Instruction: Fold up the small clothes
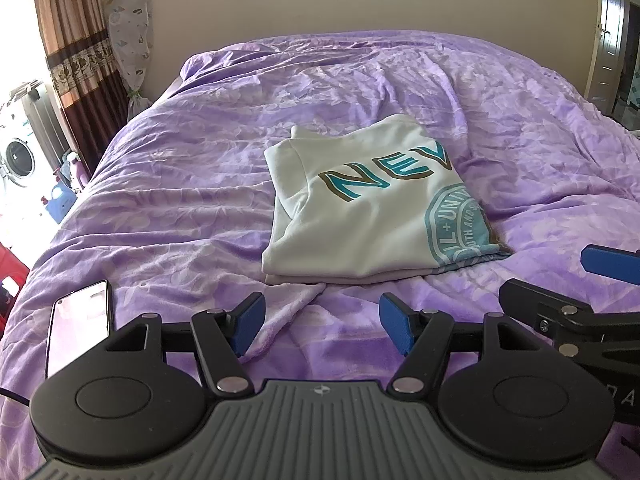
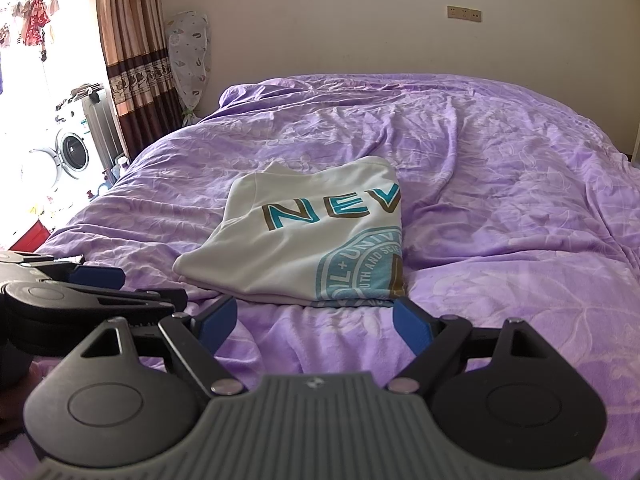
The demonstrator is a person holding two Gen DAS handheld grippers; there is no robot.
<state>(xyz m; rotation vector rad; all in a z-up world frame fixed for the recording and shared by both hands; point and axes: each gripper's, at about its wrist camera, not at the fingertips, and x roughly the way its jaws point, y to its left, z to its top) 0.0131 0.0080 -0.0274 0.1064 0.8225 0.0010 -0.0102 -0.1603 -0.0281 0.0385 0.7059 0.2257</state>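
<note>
White T-shirt (image 1: 360, 208), folded, laid on the purple bed (image 1: 180, 184).

The shirt, printed "NEV" in teal above a round teal seal, is seen at 12 o'clock from both tools, just beyond their blue pads. The left tool (image 1: 322, 326) is held wide open with nothing gripped; the right tool (image 2: 316, 326) is likewise spread wide and empty, close beside it. A phone (image 1: 80, 324) is seen lying at 9 o'clock of the left tool.

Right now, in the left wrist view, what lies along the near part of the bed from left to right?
Glossy rectangular smartphone → left hand-held gripper, jaws open over the purple floral bedspread → right hand-held gripper at the right edge. The folded white printed T-shirt lies farther back.
</note>
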